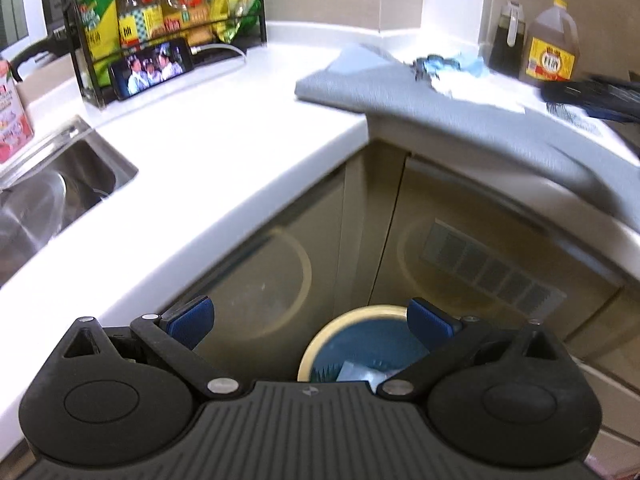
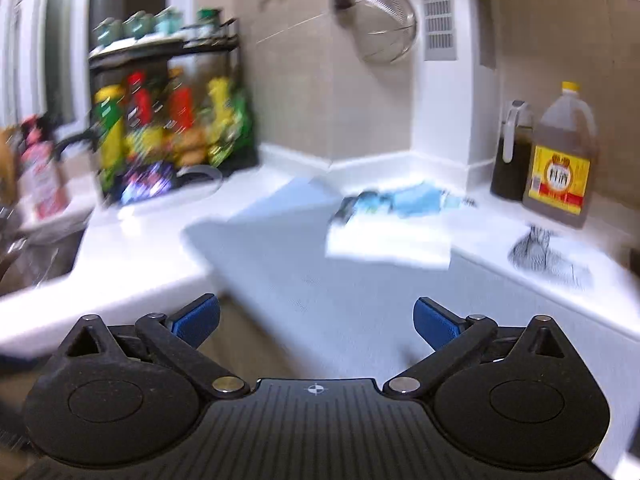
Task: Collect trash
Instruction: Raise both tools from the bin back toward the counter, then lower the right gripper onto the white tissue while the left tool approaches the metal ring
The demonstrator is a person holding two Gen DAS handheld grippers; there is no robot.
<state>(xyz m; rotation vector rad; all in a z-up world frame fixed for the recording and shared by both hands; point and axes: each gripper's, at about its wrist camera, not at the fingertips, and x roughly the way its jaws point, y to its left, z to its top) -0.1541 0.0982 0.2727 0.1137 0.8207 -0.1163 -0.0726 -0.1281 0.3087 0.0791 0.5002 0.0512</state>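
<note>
Left gripper [image 1: 311, 320] spread wide, holding nothing, trash bin [image 1: 360, 344] directly below its fingers. Right gripper [image 2: 316, 322] also spread, unloaded; crumpled trash [image 2: 400, 204] ahead on grey mat [image 2: 320, 280].

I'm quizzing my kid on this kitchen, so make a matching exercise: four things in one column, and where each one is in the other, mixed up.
Things
1. trash bin
2. phone
3. grey mat
4. yellow-capped jug

Places
A. leaning at the foot of the bottle rack
B. on the floor under the left gripper
C. in the counter's right back corner, beside a dark bottle
D. spread over the counter corner, trash on it

Pairs: 1-B, 2-A, 3-D, 4-C
</note>
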